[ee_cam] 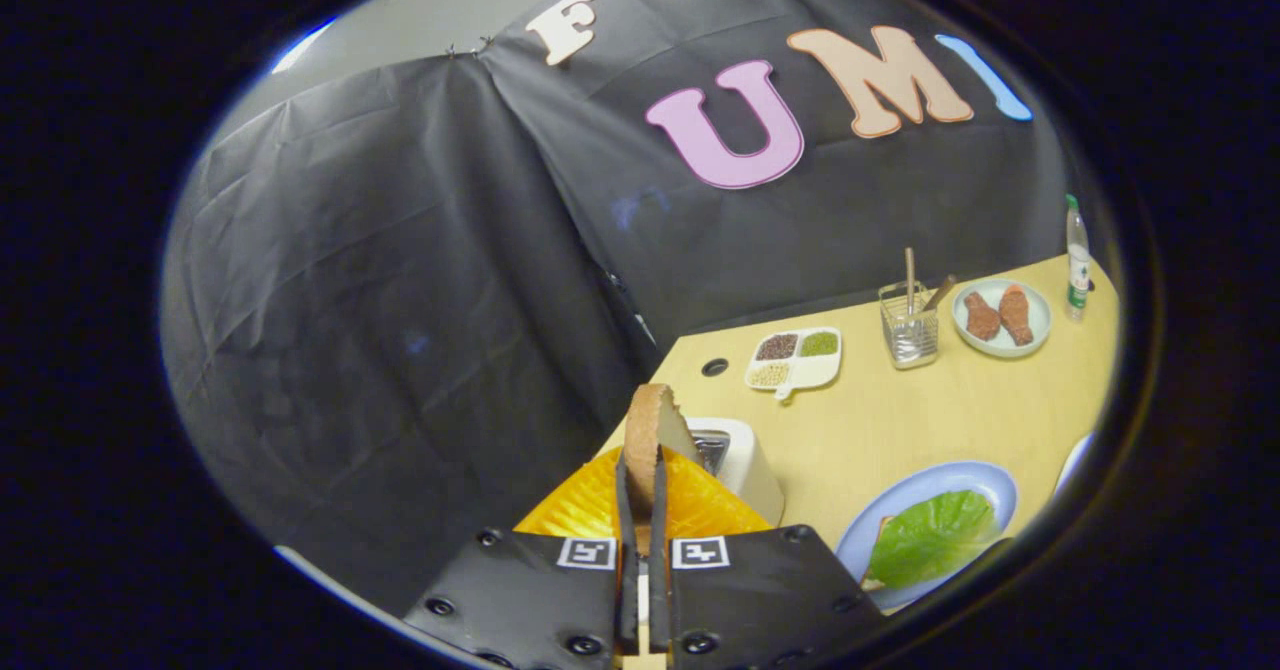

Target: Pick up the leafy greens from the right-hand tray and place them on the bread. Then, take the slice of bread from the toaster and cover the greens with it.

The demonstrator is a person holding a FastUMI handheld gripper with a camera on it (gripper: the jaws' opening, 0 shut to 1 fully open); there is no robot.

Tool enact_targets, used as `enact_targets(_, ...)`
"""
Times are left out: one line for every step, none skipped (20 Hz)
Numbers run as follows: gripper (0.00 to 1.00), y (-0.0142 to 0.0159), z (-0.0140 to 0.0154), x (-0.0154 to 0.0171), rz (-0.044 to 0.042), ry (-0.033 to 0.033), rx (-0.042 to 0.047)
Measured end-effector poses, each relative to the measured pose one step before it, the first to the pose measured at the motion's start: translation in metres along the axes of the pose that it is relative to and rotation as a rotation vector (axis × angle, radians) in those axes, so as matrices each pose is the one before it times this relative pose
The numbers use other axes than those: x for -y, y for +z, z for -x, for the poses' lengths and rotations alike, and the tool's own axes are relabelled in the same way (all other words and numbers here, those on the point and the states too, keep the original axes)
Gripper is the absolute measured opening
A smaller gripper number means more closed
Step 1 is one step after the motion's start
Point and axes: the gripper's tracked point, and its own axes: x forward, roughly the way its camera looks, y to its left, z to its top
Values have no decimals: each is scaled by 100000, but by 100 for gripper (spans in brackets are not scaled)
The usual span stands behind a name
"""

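Note:
My gripper (641,465) is shut on a slice of bread (650,420), which stands edge-on between the fingers and is lifted above the white toaster (745,465). To the right of the fingers, a pale blue plate (960,478) holds a green leaf (932,537) lying on top of another slice of bread (874,578), of which just a corner peeks out.
An orange-yellow sheet (590,500) lies beside the toaster. Farther back on the wooden table (900,420) stand a white divided dish of grains (795,358), a wire holder with utensils (909,325), a plate with two brown pieces (1001,316) and a bottle (1076,255). Black cloth walls the booth.

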Motion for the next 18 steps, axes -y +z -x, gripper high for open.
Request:
enact_targets(7,443,465,299,-1908,503,1380)
enact_targets(7,495,451,203,-2115,1104,1151)
enact_targets(7,444,593,211,-2283,730,1296)
enact_targets(7,424,523,526,-1132,34,1324)
enact_targets(7,560,756,674,-695,-276,1655)
enact_targets(7,544,641,663,-893,-433,1607)
enact_targets(7,329,656,679,-954,-708,1528)
enact_targets(7,425,628,746,-866,-646,1553)
enact_targets(6,473,611,718,-1057,-484,1288)
enact_targets(6,271,636,687,-1717,17,813)
enact_targets(6,62,653,585,-2048,18,520)
enact_targets(6,152,530,811,-1444,-119,590)
enact_targets(6,89,502,976,-772,-667,801)
enact_targets(7,-159,503,1144,-402,-965,-155)
enact_targets(7,-357,484,1079,-1107,-768,28)
enact_targets(7,-262,402,1048,-1919,-768,285)
enact_targets(7,-396,403,1124,-2269,-317,186)
enact_targets(7,-250,383,1133,-2659,-393,112)
